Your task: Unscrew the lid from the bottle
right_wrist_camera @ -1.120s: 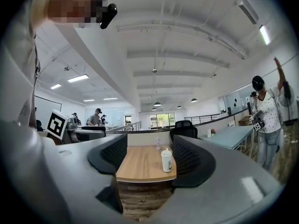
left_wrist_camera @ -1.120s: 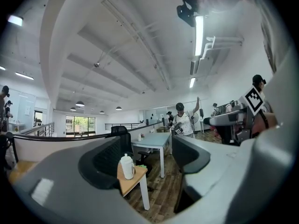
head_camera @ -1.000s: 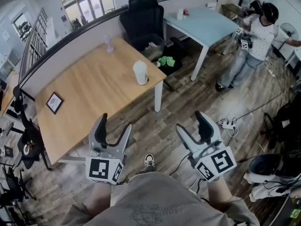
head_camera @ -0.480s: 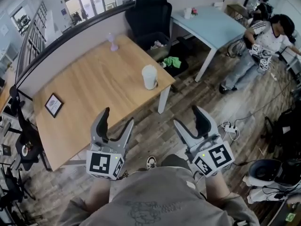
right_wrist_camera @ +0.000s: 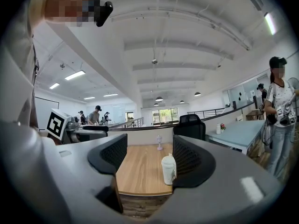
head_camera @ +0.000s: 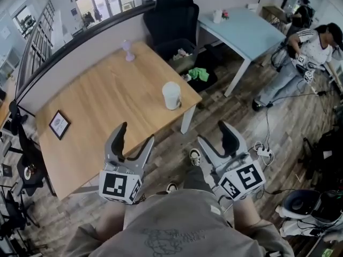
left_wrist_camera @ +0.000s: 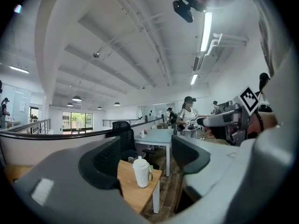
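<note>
A white lidded bottle [head_camera: 171,95] stands upright near the right front corner of the wooden table [head_camera: 96,111]. It also shows far off between the jaws in the left gripper view as the bottle [left_wrist_camera: 141,171] and in the right gripper view as the bottle [right_wrist_camera: 167,169]. My left gripper [head_camera: 132,136] hangs open over the table's front edge, nothing between its fingers. My right gripper [head_camera: 214,133] is open too, over the floor, well short of the bottle.
A small framed picture [head_camera: 59,125] lies at the table's left. A purple ornament [head_camera: 127,50] stands at its far edge. A black office chair [head_camera: 171,17] and a light blue table [head_camera: 246,28] are behind. A person [head_camera: 308,52] stands at the right. Cables [head_camera: 262,151] lie on the floor.
The view has shifted closer to the table; the bottle now sits lower and nearer. Both grippers keep their pose and opening. The person at the right has moved further right.
</note>
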### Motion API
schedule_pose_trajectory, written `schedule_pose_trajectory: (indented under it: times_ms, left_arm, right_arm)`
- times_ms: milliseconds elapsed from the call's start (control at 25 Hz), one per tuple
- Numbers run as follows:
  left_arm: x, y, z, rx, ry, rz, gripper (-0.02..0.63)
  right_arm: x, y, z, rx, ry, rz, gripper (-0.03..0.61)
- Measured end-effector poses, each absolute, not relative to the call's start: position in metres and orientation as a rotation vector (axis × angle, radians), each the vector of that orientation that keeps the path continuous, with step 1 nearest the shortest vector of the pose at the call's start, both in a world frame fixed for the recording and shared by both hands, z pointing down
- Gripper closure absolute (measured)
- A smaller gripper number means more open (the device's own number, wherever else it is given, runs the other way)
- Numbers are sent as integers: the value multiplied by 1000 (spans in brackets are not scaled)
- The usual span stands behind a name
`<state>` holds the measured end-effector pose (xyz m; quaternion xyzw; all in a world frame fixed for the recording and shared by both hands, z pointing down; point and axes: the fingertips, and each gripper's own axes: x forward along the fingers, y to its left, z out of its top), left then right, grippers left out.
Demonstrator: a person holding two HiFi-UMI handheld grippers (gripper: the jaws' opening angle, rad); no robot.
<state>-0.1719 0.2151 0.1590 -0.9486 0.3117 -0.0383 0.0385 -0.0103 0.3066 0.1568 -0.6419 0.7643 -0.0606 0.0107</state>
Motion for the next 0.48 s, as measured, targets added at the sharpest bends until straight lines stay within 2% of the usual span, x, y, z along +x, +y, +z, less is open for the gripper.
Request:
schedule_pose_trajectory:
  times_ms: [480]
  left_arm:
    - [-102,118,172,-2866,1151,-168,284]
  right_arm:
    - [62,192,174,-1849,2584,-213,285]
